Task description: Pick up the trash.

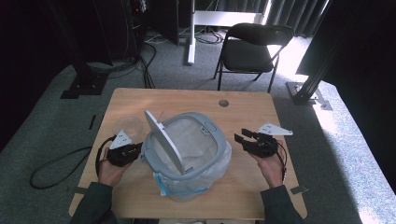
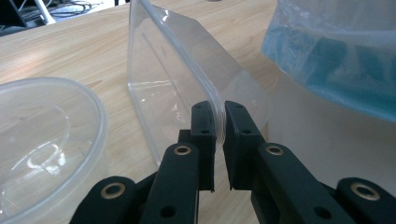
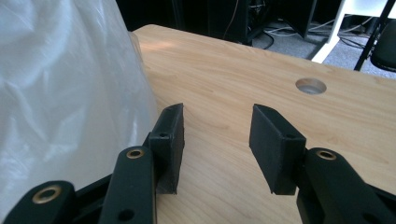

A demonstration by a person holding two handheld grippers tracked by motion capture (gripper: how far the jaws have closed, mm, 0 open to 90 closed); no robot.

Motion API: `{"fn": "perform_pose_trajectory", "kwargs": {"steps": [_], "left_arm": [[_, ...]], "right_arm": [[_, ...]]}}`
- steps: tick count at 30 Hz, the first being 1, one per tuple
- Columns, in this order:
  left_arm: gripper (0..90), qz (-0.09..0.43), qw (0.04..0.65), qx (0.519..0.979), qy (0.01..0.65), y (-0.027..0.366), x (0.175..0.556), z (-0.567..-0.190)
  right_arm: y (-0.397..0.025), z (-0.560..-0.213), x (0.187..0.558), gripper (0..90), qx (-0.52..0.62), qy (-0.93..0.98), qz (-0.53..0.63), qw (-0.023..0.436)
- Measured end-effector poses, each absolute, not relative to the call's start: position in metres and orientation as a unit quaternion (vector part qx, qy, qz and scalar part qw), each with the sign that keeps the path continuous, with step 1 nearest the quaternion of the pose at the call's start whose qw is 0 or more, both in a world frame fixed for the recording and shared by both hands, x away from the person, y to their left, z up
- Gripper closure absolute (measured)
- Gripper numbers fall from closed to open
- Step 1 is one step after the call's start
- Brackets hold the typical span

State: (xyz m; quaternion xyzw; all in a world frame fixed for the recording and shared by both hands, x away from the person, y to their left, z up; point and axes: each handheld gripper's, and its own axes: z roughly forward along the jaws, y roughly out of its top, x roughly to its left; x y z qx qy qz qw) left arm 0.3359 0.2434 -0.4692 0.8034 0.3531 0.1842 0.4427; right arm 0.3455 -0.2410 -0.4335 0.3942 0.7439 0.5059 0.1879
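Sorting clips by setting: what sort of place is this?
Probably a lab or studio recording space: dark curtains, loose floor cables on grey carpet, and a folding chair behind the wooden table.

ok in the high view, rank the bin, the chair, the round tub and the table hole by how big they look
1. bin and chair: similar, and the chair is farther away, so unsure
2. round tub
3. table hole

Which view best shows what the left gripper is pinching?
The left gripper view: the left gripper is shut on the rim of a clear plastic container. In the high view it hides behind the bin's lid. The right gripper view adds nothing.
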Motion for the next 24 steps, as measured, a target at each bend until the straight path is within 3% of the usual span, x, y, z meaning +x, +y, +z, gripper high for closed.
{"fn": "perform_pose_trajectory", "kwargs": {"steps": [24], "left_arm": [[83.8,0.204,0.471,0.789,0.337,0.248,0.37,-0.419]], "right_arm": [[-0.252,-0.447,0.346,54.2,0.413,0.739,0.497,0.19]]}}
